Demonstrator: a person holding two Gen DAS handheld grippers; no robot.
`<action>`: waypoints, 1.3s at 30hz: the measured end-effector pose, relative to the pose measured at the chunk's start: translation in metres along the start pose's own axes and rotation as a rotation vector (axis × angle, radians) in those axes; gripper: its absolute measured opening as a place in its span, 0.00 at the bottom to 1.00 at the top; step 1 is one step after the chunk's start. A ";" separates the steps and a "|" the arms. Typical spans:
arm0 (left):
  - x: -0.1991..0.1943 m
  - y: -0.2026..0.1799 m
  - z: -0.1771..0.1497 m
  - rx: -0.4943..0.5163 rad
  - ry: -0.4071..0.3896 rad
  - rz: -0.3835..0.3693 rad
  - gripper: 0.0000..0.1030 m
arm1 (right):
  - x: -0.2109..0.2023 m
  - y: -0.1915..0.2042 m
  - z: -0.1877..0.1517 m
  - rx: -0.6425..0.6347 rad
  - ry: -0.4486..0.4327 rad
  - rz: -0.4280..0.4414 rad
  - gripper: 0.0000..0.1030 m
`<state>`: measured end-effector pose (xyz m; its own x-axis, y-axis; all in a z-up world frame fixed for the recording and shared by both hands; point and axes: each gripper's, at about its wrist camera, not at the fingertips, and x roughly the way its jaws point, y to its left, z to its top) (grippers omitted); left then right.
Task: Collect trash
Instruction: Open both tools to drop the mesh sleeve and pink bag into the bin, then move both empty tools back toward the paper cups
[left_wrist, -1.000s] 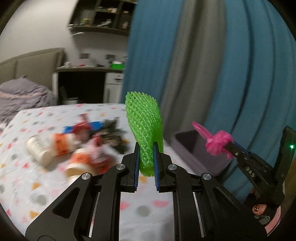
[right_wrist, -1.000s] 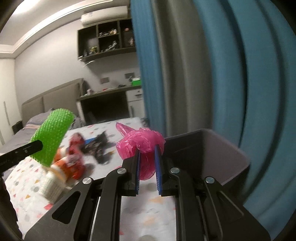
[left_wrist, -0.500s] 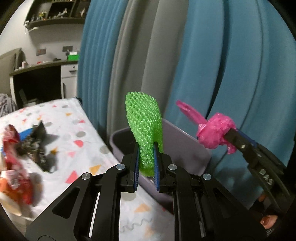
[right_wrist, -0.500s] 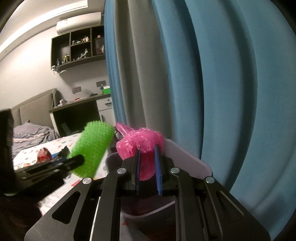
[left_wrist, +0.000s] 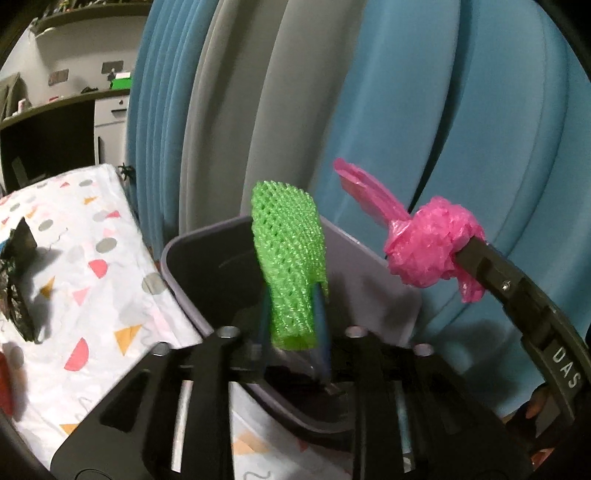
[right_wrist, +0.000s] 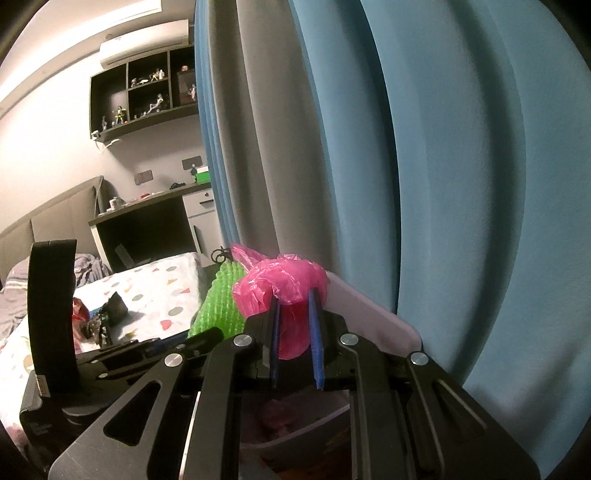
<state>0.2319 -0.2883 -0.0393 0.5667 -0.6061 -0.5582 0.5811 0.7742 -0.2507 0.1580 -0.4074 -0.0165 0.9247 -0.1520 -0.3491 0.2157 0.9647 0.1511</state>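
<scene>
A green foam net (left_wrist: 290, 251) stands upright between the fingers of my left gripper (left_wrist: 291, 306), right above the open grey bin (left_wrist: 173, 254). The jaws are opening; a gap shows beside the net on its left side. My right gripper (right_wrist: 294, 299) is shut on a crumpled pink plastic bag (right_wrist: 284, 284) and hangs over the bin's far rim (right_wrist: 369, 314). In the left wrist view the pink bag (left_wrist: 432, 247) sits to the right of the net, at about the same height. In the right wrist view the net (right_wrist: 221, 302) shows just left of the bag.
The bin stands against the side of a bed with a spotted white cover (left_wrist: 92, 266). A black crumpled wrapper (left_wrist: 18, 280) and a red piece (left_wrist: 5, 384) lie on it at the left. Blue and grey curtains (left_wrist: 406, 110) hang right behind the bin. A desk (right_wrist: 147, 206) is farther back.
Both grippers swung from the bed toward the bin and now hang over it. The left jaws, shut on the green net before, have parted. The right grip on the pink bag is unchanged.
</scene>
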 end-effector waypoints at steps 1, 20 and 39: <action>0.000 0.003 -0.002 -0.008 -0.003 0.030 0.52 | 0.001 0.000 0.000 0.002 0.003 -0.002 0.15; -0.139 0.058 -0.046 -0.127 -0.252 0.376 0.94 | 0.039 0.009 -0.012 -0.003 0.073 -0.006 0.38; -0.246 0.119 -0.116 -0.206 -0.255 0.617 0.94 | -0.049 0.082 -0.035 -0.027 0.028 0.159 0.74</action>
<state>0.0938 -0.0260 -0.0237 0.8915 -0.0492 -0.4504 0.0008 0.9943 -0.1070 0.1198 -0.3139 -0.0195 0.9372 0.0087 -0.3488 0.0585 0.9816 0.1818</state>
